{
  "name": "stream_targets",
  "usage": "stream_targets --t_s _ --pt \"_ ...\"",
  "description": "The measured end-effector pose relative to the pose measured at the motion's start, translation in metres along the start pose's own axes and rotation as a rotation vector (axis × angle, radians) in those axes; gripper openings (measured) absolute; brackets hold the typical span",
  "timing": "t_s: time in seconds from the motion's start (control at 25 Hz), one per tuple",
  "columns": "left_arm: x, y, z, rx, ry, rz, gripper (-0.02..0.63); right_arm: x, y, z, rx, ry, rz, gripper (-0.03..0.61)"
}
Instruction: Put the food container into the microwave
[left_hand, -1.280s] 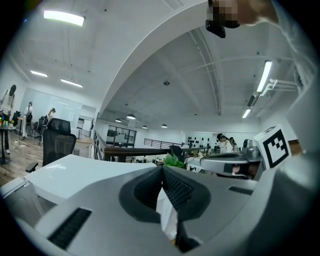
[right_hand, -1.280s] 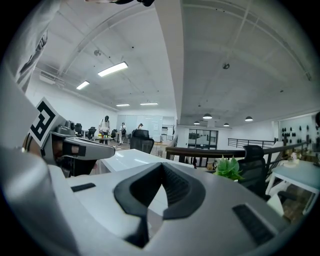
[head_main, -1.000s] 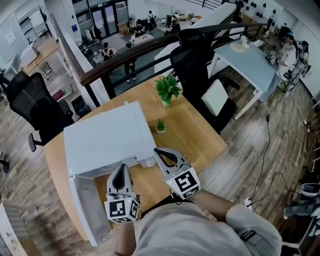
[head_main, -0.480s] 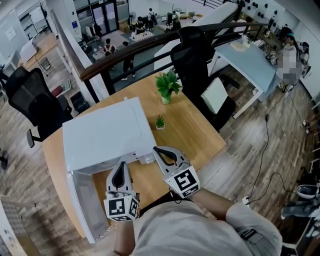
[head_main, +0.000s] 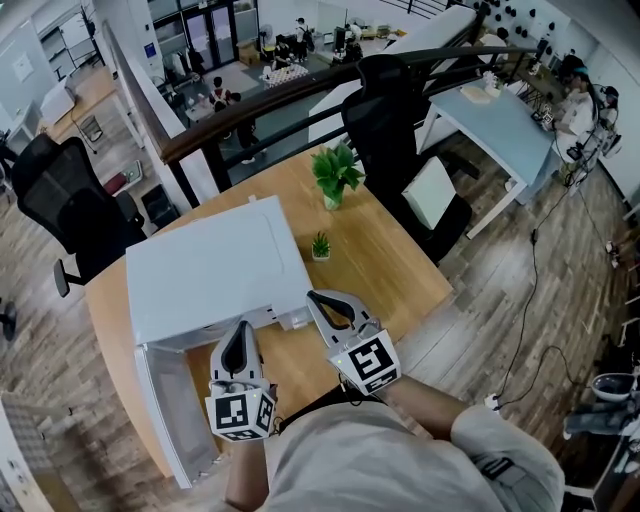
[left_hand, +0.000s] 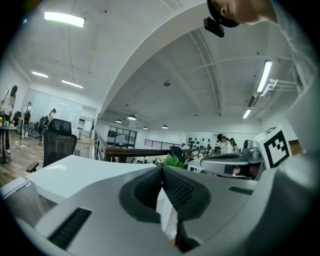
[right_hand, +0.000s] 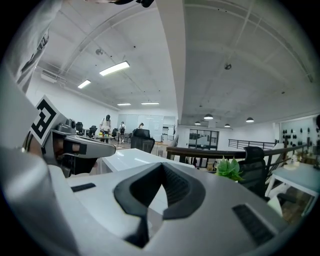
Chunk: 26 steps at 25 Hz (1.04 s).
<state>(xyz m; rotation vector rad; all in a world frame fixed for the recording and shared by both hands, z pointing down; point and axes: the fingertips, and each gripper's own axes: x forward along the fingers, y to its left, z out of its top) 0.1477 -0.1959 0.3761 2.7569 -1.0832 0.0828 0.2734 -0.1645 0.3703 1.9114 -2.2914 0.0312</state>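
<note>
Container of whitish plastic (head_main: 297, 322) beside open white microwave (head_main: 210, 270) looks light and rigid, grippable by its rim; left tool (head_main: 242, 330) and right tool (head_main: 314, 299) closed, empty.

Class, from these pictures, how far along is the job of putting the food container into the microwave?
Done: the microwave has its door swung open. In hand: nothing; the left gripper and right gripper are both shut and empty in front of it. Left: no food container is clearly visible, so picking it up and placing it inside remain.
</note>
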Motion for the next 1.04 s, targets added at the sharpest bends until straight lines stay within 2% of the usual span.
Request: stream_targets --t_s 1.04 --pt "0.003 -0.009 -0.003 0.006 0.006 -0.021 0.012 -0.008 -0.008 -0.009 0.040 0.006 -0.003 0.003"
